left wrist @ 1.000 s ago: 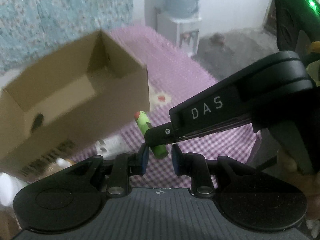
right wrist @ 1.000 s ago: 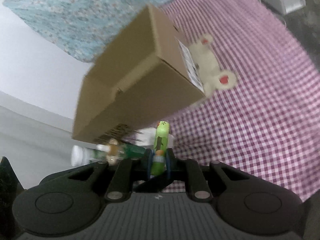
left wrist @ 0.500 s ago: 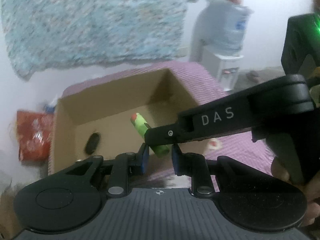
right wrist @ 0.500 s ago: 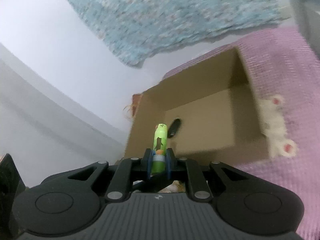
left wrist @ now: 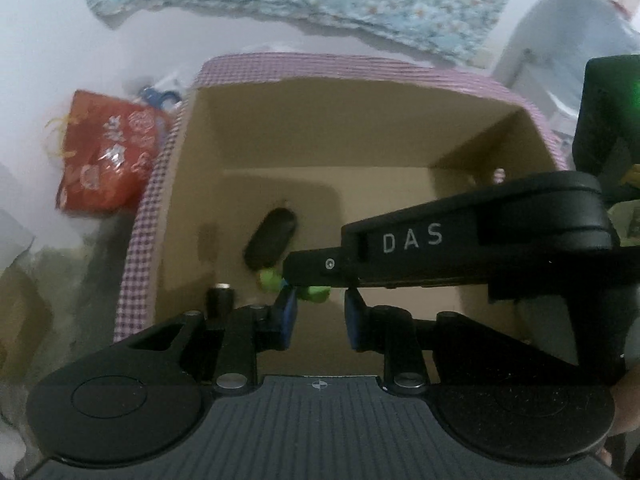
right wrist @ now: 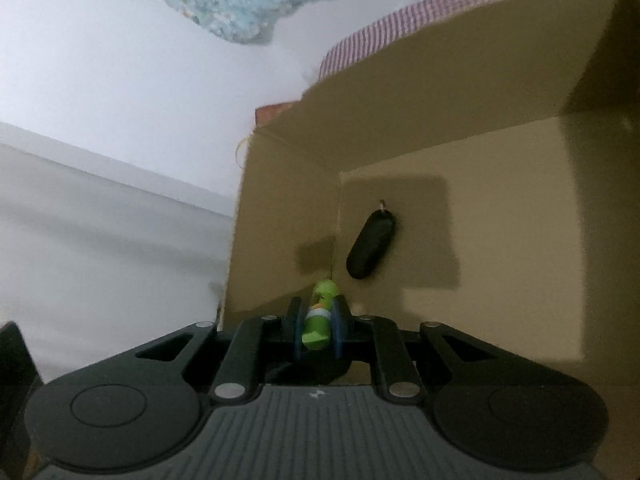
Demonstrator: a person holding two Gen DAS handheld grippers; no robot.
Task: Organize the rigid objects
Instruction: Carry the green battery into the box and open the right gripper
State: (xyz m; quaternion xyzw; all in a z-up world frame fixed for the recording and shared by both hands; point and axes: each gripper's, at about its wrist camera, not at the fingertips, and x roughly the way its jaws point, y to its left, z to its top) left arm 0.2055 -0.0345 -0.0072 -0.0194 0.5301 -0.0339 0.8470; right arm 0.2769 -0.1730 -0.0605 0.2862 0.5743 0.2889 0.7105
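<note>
the right gripper (right wrist: 316, 326) pinches a green battery (right wrist: 318, 318) over the cardboard box (right wrist: 500, 240), near a black key fob (right wrist: 372, 250). the left gripper (left wrist: 318, 312) is spread, holding nothing. released here, the battery could roll or strike the fob.

Dim, soft indoor light; fisheye bending at the edges; background blurred; dark rectangular shadows inside the cardboard box (right wrist: 500, 220).

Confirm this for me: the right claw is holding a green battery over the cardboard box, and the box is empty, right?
Not quite. The right claw does hold the green battery over the cardboard box, but the box is not empty: the right wrist view shows a black oval key fob lying on its floor.
</note>
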